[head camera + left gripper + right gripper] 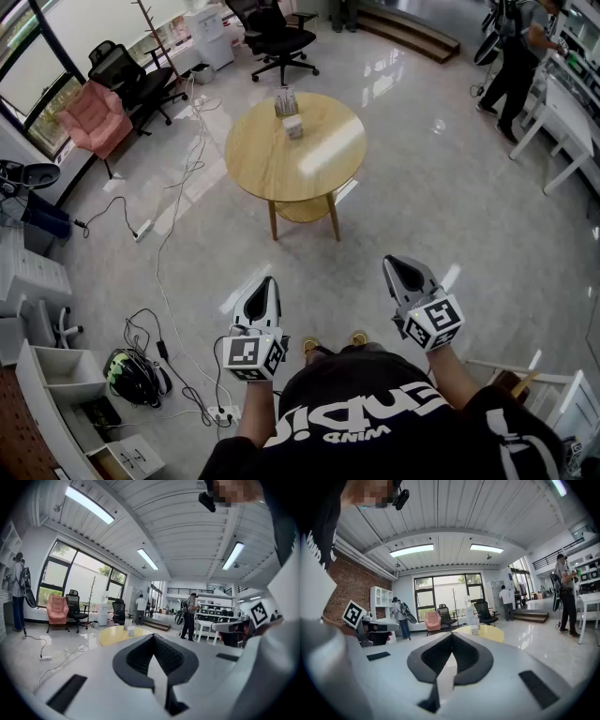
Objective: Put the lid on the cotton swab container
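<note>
Round wooden table [323,164]: pale top, splayed legs, a lower shelf [305,210] beneath the top. It stands on a glossy grey tile floor [422,206].

On the top, toward the far edge, is a clear container [286,99], upright. A small white object [293,127] sits just in front of it, on the near side. Whether the two touch cannot be told at this range.

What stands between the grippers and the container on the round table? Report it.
Nothing visible. Only bare floor lies between the left gripper, the right gripper and the round table, where the container stands. The cables run off to the left of that path. Both grippers are shut and empty.
</note>
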`<action>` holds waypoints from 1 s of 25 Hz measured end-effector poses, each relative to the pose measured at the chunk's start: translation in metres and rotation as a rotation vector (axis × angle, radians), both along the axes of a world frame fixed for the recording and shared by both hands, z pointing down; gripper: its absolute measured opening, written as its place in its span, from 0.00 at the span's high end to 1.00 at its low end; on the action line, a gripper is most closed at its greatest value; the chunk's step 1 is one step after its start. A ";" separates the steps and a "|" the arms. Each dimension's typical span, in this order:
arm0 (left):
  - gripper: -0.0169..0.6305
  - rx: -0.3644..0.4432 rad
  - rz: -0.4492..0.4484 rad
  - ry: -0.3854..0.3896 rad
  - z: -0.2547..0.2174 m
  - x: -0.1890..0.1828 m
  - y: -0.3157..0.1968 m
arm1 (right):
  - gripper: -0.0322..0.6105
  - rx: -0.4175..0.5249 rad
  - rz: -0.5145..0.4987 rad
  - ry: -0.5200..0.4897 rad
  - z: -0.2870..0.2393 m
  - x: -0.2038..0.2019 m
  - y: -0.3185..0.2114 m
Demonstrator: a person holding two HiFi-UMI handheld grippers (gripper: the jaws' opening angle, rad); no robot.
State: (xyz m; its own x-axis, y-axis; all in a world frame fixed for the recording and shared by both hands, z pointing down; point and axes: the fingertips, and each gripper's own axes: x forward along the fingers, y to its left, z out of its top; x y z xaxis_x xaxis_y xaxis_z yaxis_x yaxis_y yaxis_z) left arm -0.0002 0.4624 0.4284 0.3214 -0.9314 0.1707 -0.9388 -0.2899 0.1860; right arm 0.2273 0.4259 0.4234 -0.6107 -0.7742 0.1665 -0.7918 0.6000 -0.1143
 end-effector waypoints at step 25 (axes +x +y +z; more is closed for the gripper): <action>0.96 0.031 0.097 -0.038 0.015 -0.047 -0.013 | 0.95 0.007 0.055 0.012 0.019 -0.056 0.009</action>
State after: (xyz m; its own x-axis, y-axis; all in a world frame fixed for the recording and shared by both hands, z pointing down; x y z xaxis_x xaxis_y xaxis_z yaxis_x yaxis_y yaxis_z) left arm -0.0476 0.4496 0.4434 0.4042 -0.9012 0.1562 -0.9123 -0.3848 0.1405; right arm 0.1709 0.4346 0.4420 -0.5654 -0.8075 0.1684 -0.8247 0.5565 -0.1006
